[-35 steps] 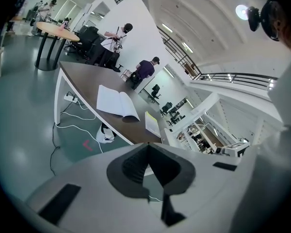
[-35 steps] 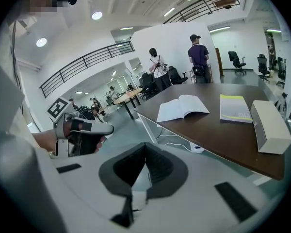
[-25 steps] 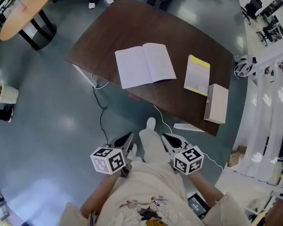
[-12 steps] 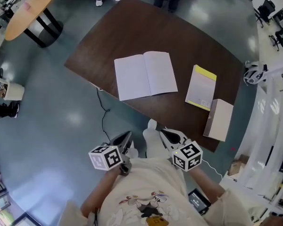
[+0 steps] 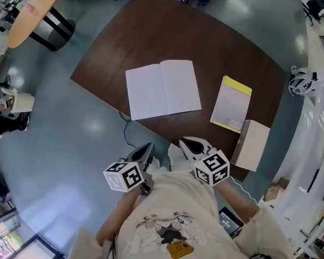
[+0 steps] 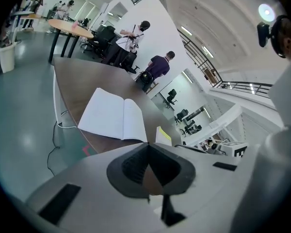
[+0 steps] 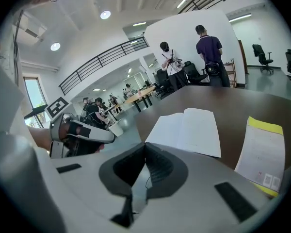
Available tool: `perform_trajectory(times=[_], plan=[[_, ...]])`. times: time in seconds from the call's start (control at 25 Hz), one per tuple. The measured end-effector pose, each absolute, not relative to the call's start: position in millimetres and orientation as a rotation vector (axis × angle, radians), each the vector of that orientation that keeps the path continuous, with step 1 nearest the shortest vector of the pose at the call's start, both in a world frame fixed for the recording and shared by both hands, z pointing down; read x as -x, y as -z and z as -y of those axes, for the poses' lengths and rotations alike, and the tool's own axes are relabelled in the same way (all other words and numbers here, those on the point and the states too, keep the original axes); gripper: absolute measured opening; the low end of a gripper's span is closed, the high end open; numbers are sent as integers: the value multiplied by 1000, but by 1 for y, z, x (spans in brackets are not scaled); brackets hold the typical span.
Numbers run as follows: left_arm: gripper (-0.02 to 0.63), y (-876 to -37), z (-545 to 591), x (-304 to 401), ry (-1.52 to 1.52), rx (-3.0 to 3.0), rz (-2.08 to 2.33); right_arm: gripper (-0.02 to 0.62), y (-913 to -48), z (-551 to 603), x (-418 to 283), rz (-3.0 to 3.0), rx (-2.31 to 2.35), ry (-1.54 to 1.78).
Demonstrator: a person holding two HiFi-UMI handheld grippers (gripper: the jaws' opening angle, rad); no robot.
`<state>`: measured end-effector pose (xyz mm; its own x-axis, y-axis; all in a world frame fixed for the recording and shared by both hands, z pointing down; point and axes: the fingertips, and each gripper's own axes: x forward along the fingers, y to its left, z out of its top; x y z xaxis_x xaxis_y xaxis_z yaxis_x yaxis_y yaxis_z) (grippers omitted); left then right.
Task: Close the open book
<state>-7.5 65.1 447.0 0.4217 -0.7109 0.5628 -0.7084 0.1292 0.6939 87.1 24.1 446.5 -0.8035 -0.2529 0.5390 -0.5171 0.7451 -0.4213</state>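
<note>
Book (image 5: 162,89) lies open, probably light and floppy, best lifted at its right edge; my left gripper (image 5: 144,151) and right gripper (image 5: 190,144) are both closed, empty.

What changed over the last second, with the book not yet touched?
The left gripper and right gripper advanced toward the table, up to its near edge, jaws shut and empty throughout. Nothing was taken or released. The open book, yellow-edged pad and beige box lie as before.
</note>
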Motion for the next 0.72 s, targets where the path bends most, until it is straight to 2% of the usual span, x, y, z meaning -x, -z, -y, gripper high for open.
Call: perform_trajectory(times=[0.28,0.44,0.48,0.56,0.72], plan=[[6,-470,-51,11,-15,-1469,1341,6,-458,-8,-85,2495,-510,-840],[8,-499,-48,37,-78,-1384,1370,6,-467,-6,-83,2474,-504,-893],[13,-506,-47,45,-88,-1372,1371,6,-469,-5,-80,2466,-500,-898],[68,-519,-44,61,-120,-1354,1376,6,-472,-2,-74,2458,-493,-898],[102,-549,-32,93,-195,-1324,1387,6,-475,11,-64,2445,-512,-897]])
